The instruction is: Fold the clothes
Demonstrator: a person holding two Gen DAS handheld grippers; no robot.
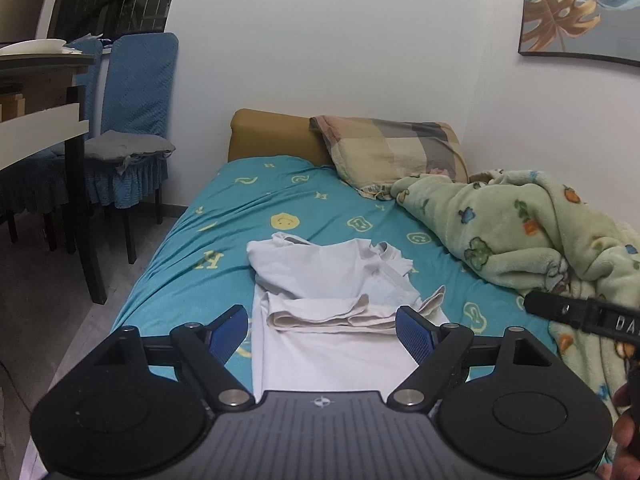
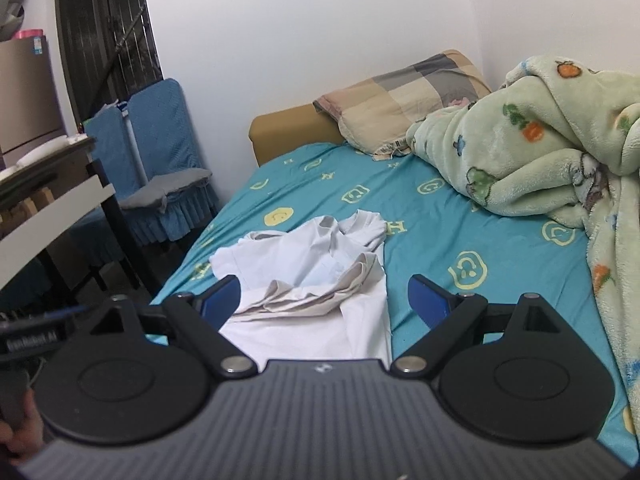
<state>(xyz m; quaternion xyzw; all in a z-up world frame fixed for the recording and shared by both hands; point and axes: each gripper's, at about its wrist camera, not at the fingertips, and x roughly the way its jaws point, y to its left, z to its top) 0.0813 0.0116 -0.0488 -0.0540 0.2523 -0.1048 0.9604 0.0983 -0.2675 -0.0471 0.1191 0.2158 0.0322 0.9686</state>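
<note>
The white shirt lies on the near middle of my bed, its near part flat and smooth, the far part bunched up with a sleeve and collar turned over. My left tongs hang just above its near end, spread wide with nothing between the blue pads. My right tongs hover over the same near end, likewise spread and empty.

To the right, a heaped green blanket with little printed figures crowds the bed's right side, its edge near the shirt but apart from it. At the far end a checked pillow leans on a tan headboard, the blanket lapping its near corner.

The sheet is teal with yellow smiley faces and letters, creased toward the left edge. Left of the bed stand two blue-covered chairs, a grey cushion on the nearer one, then a table with a white dish on top. The wall is plain white, with a leaf picture up at far right and a dark barred window at far left.
</note>
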